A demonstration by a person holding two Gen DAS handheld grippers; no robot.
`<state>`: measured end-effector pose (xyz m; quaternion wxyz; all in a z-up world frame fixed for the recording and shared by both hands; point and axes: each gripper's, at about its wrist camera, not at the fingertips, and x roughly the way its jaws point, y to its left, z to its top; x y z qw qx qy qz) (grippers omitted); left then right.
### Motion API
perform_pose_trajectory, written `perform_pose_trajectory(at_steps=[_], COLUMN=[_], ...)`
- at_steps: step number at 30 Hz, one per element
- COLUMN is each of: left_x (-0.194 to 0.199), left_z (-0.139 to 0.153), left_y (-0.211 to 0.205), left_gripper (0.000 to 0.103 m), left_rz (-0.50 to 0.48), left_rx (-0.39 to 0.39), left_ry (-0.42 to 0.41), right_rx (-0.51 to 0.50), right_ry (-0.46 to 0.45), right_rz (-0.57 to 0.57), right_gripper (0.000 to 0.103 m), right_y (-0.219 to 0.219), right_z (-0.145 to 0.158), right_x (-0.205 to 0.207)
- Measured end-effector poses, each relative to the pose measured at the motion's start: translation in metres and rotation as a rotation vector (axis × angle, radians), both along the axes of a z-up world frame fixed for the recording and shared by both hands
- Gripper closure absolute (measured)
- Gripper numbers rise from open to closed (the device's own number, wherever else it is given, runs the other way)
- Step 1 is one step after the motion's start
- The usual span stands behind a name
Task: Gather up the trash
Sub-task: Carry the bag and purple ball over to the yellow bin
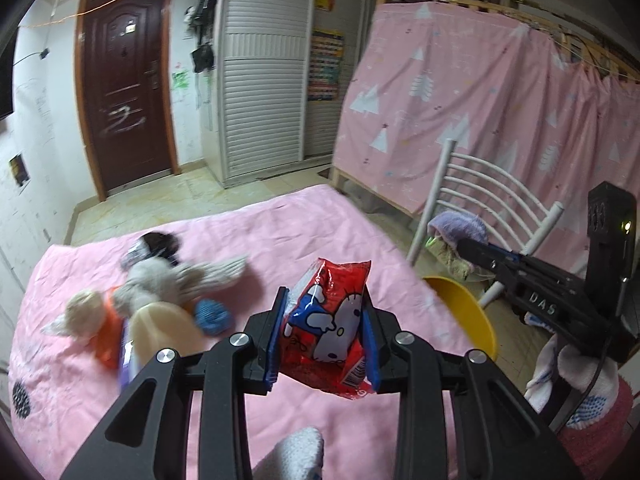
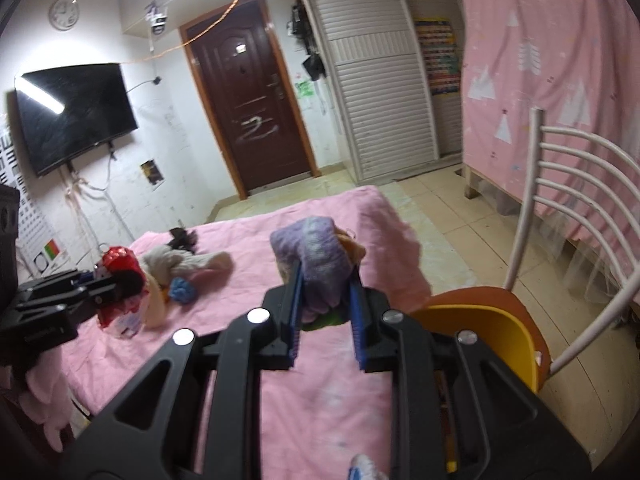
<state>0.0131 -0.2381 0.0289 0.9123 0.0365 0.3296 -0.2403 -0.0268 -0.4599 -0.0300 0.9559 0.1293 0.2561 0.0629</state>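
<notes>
My left gripper (image 1: 325, 300) is shut on a red Hello Kitty snack wrapper (image 1: 329, 328) and holds it above the pink bedspread (image 1: 280, 232). My right gripper (image 2: 325, 276) is shut on a bundle of purple knit cloth (image 2: 316, 252) with some green and tan scraps under it, held over the bed's right side. In the left wrist view the right gripper (image 1: 464, 246) and its purple bundle (image 1: 458, 226) hang over the yellow chair seat (image 1: 464, 308). In the right wrist view the left gripper (image 2: 92, 280) shows at far left with the red wrapper (image 2: 118, 264).
A pile of soft things lies on the bed: a grey plush (image 1: 168, 276), a blue knit ball (image 1: 214, 316), an orange piece (image 1: 110, 332), a cream cap (image 1: 164, 328). A white metal chair (image 2: 560, 184) stands right of the bed. A pink curtain (image 1: 480, 100) is behind it.
</notes>
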Motion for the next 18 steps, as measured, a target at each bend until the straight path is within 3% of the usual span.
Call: perform_pose_trajectory(at_steps=[18], left_x=[0.011], left_z=[0.0], left_y=[-0.125], left_gripper=[0.08], left_rz=[-0.196], left_rx=[-0.041], left_ry=[0.021], right_rx=[0.05], right_ry=[0.026], right_rz=[-0.166], right_gripper=[0.083], right_y=[-0.08], right_z=[-0.025], right_x=[-0.021])
